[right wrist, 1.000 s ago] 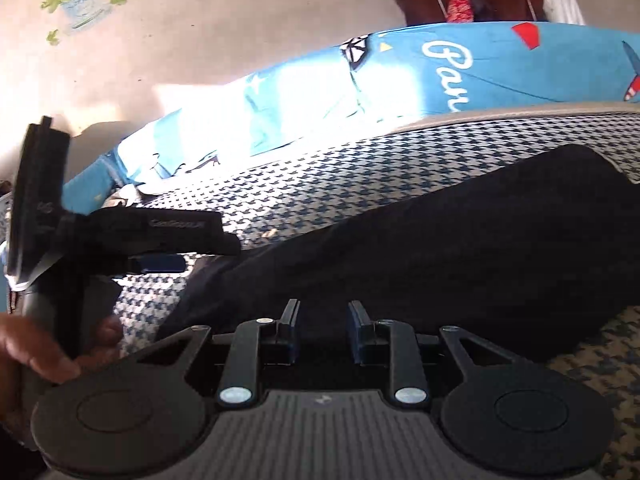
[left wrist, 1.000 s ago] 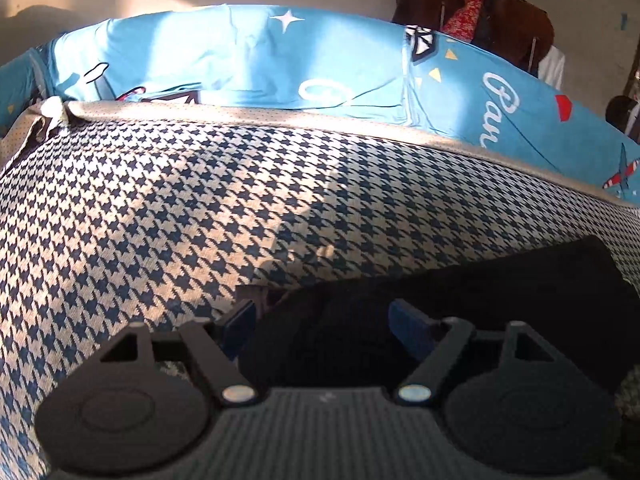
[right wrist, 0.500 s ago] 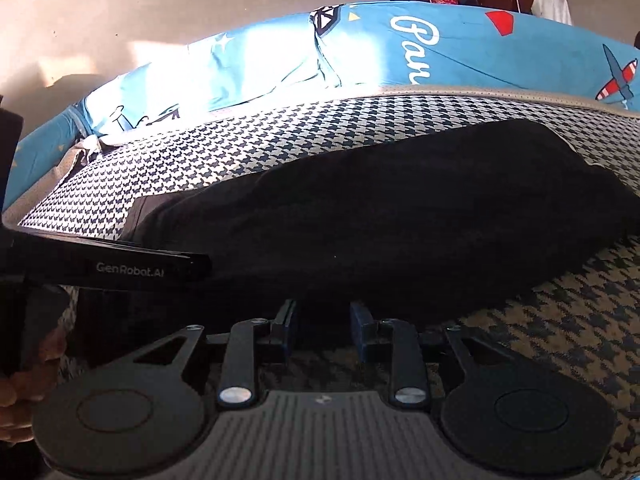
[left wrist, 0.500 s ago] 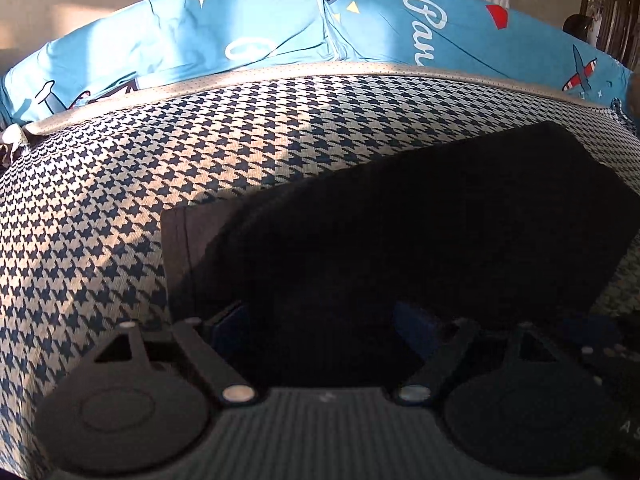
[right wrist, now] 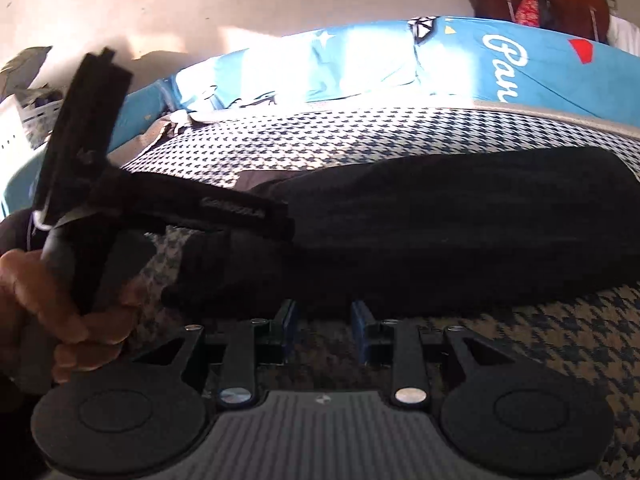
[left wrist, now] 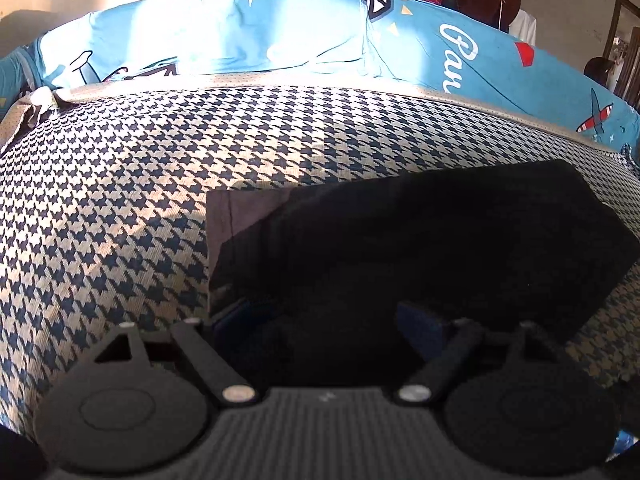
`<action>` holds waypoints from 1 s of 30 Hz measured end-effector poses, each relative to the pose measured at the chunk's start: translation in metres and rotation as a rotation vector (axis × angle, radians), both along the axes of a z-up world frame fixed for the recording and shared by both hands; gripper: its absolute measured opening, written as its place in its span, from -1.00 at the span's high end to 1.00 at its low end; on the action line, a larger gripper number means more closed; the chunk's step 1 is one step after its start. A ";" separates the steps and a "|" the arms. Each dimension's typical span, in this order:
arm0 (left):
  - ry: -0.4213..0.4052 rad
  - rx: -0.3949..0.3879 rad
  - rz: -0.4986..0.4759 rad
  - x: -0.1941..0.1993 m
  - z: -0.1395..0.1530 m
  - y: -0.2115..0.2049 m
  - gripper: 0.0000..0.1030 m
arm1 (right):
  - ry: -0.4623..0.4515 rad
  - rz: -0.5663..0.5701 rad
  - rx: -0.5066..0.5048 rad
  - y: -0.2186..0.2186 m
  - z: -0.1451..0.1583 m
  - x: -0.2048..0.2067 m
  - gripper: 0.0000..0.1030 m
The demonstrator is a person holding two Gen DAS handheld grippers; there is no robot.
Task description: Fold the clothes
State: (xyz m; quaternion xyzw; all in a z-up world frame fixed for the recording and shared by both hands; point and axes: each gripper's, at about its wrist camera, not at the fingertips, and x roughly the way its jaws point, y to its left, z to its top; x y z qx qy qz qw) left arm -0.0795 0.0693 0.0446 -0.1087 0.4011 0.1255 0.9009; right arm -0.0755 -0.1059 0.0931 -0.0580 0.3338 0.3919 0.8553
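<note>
Starting at the left, the left gripper (left wrist: pixel 328 320) has its jaws spread wide over the near left edge of the black garment (left wrist: pixel 420 248), gripping nothing. The garment lies folded on the checked bed cover (left wrist: pixel 120 220), toward the bed's near right side, with one grey flap (left wrist: pixel 240 212) poking out at its left end. I judge the step is tidying this fold. To do it well, bring that flap in line with the layers above it and press flat, not pinch. Further right, the right gripper (right wrist: pixel 324 320) sits just short of the garment's near edge, jaws parted a little and empty. Only one should move at a time, so the stack does not slide.
</note>
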 end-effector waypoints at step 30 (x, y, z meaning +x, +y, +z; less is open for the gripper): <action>0.055 -0.073 0.118 0.004 -0.003 0.030 -0.84 | -0.291 0.248 -0.252 0.065 -0.021 -0.037 0.20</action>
